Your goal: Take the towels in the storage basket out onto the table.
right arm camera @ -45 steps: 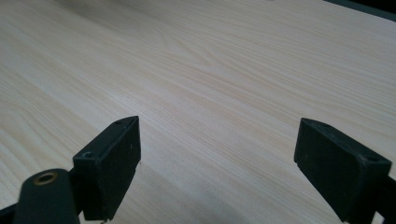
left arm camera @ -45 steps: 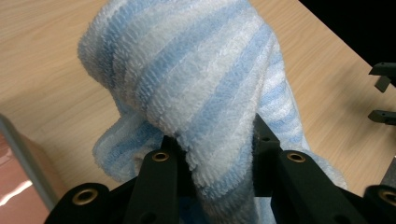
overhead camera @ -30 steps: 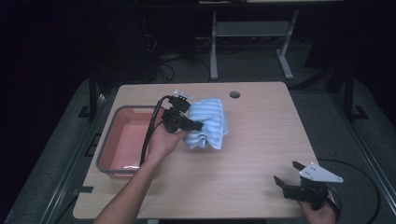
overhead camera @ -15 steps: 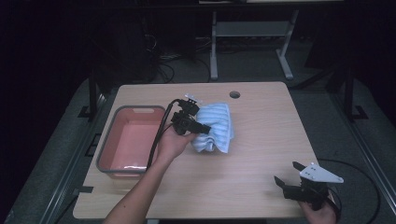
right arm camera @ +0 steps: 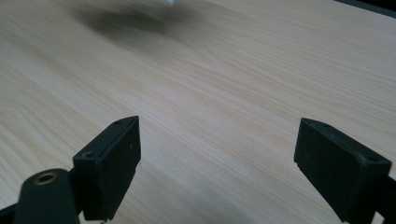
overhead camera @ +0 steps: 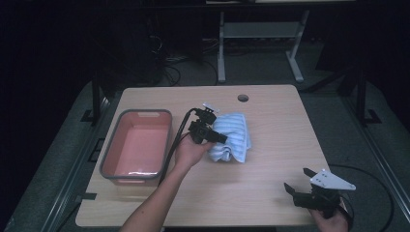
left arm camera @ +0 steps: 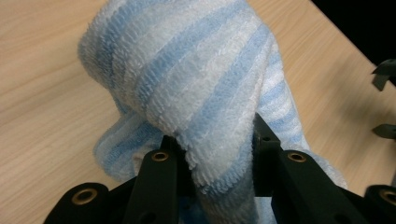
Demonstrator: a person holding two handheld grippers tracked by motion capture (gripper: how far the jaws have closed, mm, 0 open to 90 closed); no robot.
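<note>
Towel: blue-and-white striped terry, bunched in a heap, lay on the table near its middle, a little toward the far edge, just right of the tub. In the left gripper view a fold of the towel stood pinched between the two black jaws.

Left gripper: jaws clamped on the towel's near-left side; cable ran back along the forearm.

Right gripper: sat at the table's near right corner, well apart from the towel; jaws stood wide apart with nothing between them, bare wood beneath.

Tub: grey-rimmed, pink inside, rectangular, stood along the left edge of the table.
</note>
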